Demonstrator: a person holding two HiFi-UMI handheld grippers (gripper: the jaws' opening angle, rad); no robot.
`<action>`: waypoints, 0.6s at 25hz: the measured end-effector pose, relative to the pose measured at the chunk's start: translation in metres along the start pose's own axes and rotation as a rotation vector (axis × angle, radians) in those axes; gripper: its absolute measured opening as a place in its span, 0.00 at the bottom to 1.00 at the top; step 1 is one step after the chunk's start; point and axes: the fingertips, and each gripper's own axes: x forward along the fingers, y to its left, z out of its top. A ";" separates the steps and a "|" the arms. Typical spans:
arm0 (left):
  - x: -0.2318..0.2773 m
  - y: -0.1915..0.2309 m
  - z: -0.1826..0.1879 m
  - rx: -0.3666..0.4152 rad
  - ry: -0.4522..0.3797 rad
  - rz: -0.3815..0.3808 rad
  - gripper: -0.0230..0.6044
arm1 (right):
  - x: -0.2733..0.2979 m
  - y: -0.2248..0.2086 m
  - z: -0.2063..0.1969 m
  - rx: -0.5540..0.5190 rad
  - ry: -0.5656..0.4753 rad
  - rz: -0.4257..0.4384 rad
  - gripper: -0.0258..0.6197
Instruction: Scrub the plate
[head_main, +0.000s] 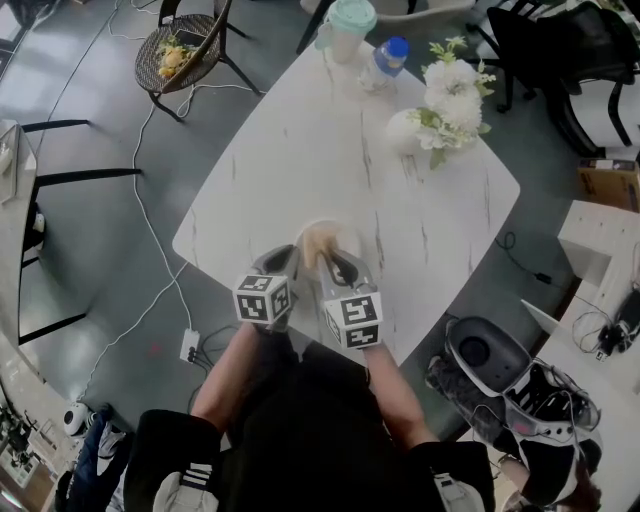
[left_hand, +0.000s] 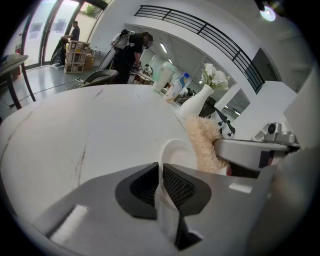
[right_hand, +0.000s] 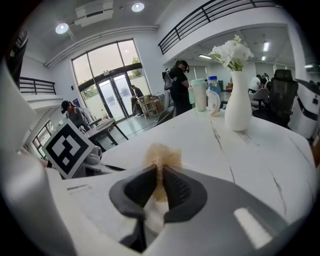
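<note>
The left claw (left_hand: 160, 187) is pinching the near rim of the plate (left_hand: 176, 150), pads pressed onto the thin white edge with nothing else between them; it is gripping from the plate's left side, at the near edge of the surface (head_main: 300, 150). The plate is reaching away from that claw toward the middle of the surface, and its face is looking toward the right — toward the scrubber (left_hand: 202, 142), a tan bristly tuft lying against or just over that face; whether the bristles are pressing on it I cannot tell. The right claw (right_hand: 160, 175) is squeezing the scrubber's base, jaws closed tight on it, the tuft poking out beyond the tips; it is sitting just beside the left claw, and it is the one nearer the plate's face. The coming stroke is turning, in my judgement, on one relation — the plate is lying ahead and slightly left of the right claw, so the scrubber is needing to sweep across the face, away from the pinched rim and back, while the left claw is steadying it; a stroke running too close to the left pads is risking a knock against them.
</note>
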 end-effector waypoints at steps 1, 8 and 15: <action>0.000 0.000 0.000 0.000 0.001 0.000 0.09 | 0.002 0.003 -0.003 -0.002 0.008 0.007 0.10; 0.000 0.000 0.001 -0.004 -0.004 0.003 0.09 | 0.016 0.014 -0.025 -0.001 0.057 0.023 0.10; -0.001 0.001 0.001 -0.005 -0.003 0.005 0.09 | 0.025 0.007 -0.039 0.012 0.097 0.011 0.10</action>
